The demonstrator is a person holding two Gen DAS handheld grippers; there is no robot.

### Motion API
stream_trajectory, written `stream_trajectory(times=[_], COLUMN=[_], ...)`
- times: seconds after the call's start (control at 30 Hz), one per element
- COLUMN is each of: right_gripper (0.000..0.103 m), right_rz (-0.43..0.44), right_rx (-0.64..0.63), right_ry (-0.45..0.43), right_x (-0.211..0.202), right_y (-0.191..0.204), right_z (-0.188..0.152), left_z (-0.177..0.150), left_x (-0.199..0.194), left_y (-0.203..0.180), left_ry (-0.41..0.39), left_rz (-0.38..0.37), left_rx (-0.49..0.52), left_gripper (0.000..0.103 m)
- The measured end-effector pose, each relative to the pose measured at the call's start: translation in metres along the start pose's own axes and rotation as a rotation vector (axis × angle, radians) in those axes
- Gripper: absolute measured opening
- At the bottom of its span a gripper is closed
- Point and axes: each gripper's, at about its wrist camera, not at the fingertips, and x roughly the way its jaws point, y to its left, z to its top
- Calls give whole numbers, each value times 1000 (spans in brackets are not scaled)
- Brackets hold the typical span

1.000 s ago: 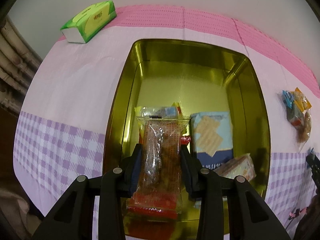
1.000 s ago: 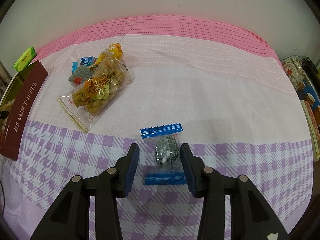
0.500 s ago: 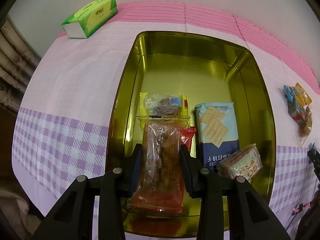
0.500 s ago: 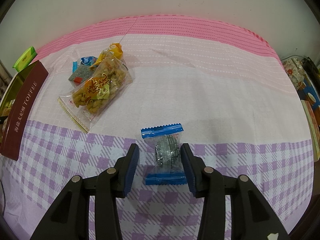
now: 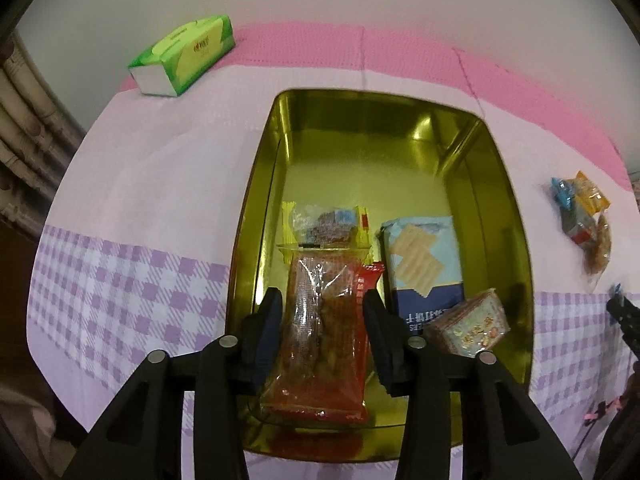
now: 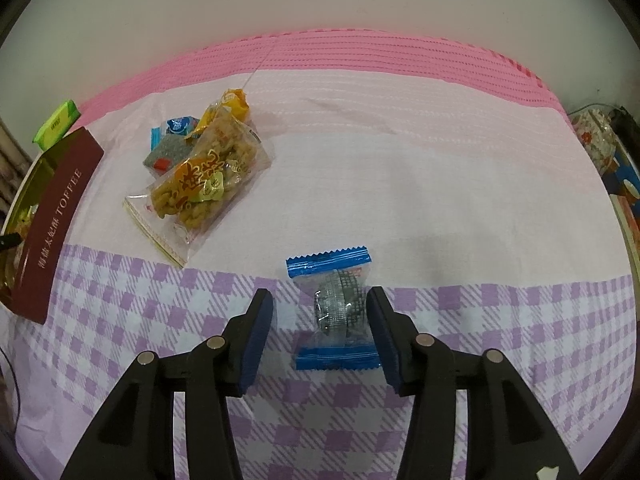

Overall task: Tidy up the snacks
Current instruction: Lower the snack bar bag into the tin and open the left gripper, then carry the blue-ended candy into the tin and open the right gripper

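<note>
A pink and lilac-check cloth (image 6: 400, 168) is covering the table against a plain pale wall, and we are working over it with both grippers. Our left gripper (image 5: 322, 320) is pinching a red packet (image 5: 324, 328) by its long sides, pads pressed to the wrapper, and holding it over the near end of the gold tin (image 5: 256, 208). We are holding it lengthwise, probably so that it drops in line with the crackers (image 5: 424, 256) to its right and the small clear-wrapped snack (image 5: 324, 222) just beyond it, keeping the tin in rows. A small patterned box (image 5: 468, 324) is leaning in the tin's near right corner.

Our right gripper (image 6: 320, 320) is standing open around a blue candy (image 6: 336, 312) on the check band; the right pad is close beside the wrapper, the left one well clear, so nothing is being squeezed yet. We are straddling its narrow middle because the crimped ends would slip. Farther left, a twist-snack bag (image 6: 204, 184) is lying over a few small packets beside the tin's brown wall (image 6: 52, 224), waiting for their turn. A green tissue pack (image 5: 184, 56) is sitting far left, out of the way.
</note>
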Motion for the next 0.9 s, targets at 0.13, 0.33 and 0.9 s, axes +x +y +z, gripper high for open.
stream_trajectory(times=[0.13, 0.33, 0.9], right_gripper=[44, 36, 22], right_rz=[-27, -43, -91], right_rx=[-11, -5, 30], right_ry=[2, 10, 14], right_x=[0, 0, -4], right_y=[2, 2, 14], right_z=[-1, 1, 5], left_z=[-3, -11, -28], left_x=[-12, -24, -37], left_y=[-3, -9, 8], left_ry=[-48, -94, -121], left_rz=[7, -3, -5], left_rx=[26, 41, -13], left_gripper=[48, 55, 67])
